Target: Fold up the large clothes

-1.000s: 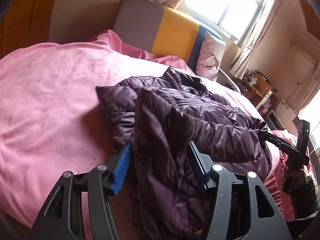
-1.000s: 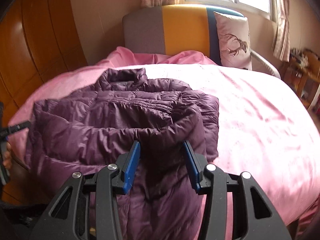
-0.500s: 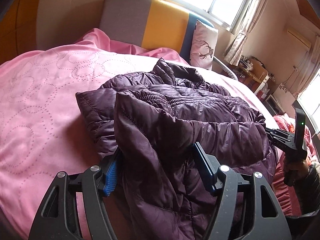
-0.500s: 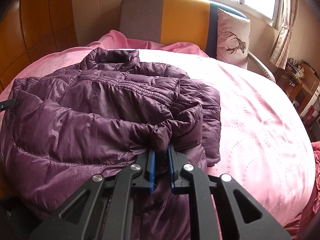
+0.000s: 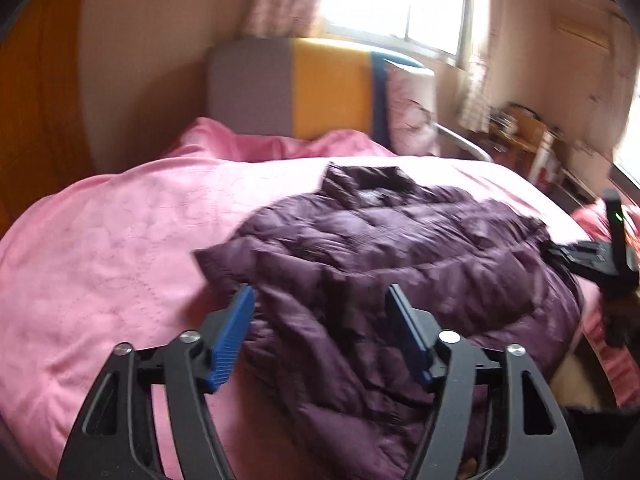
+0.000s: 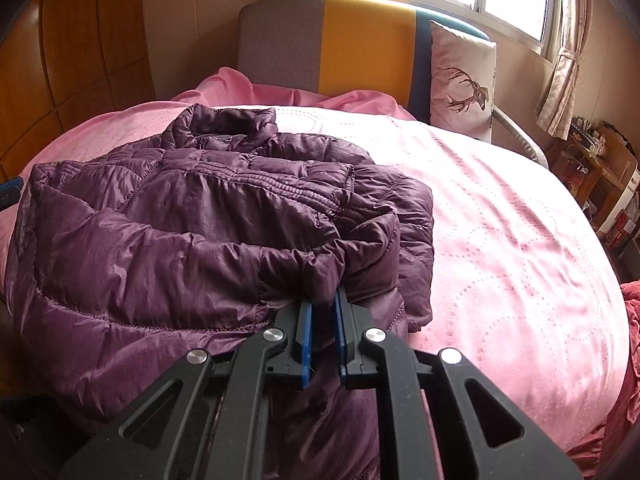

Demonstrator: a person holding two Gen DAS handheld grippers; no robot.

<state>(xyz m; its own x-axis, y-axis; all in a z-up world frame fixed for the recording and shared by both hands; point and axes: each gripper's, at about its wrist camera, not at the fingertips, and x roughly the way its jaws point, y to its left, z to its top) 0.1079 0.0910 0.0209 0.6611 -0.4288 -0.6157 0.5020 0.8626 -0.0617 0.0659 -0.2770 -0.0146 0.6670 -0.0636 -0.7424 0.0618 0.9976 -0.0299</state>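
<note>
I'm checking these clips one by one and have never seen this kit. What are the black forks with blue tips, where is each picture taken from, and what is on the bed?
There is no robot here. A person carries a hand-held gripper in each hand, and a wide-angle camera on each looks forward along its two fingers. One picture comes from the left hand-held gripper, the other from the right hand-held gripper. A purple quilted jacket lies on the pink bedcover. The right one is pinched shut on a fold of the jacket. The left one's jaws are wide apart and closing, with jacket fabric between them, not pressed by the pads. The left view is blurred.
</note>
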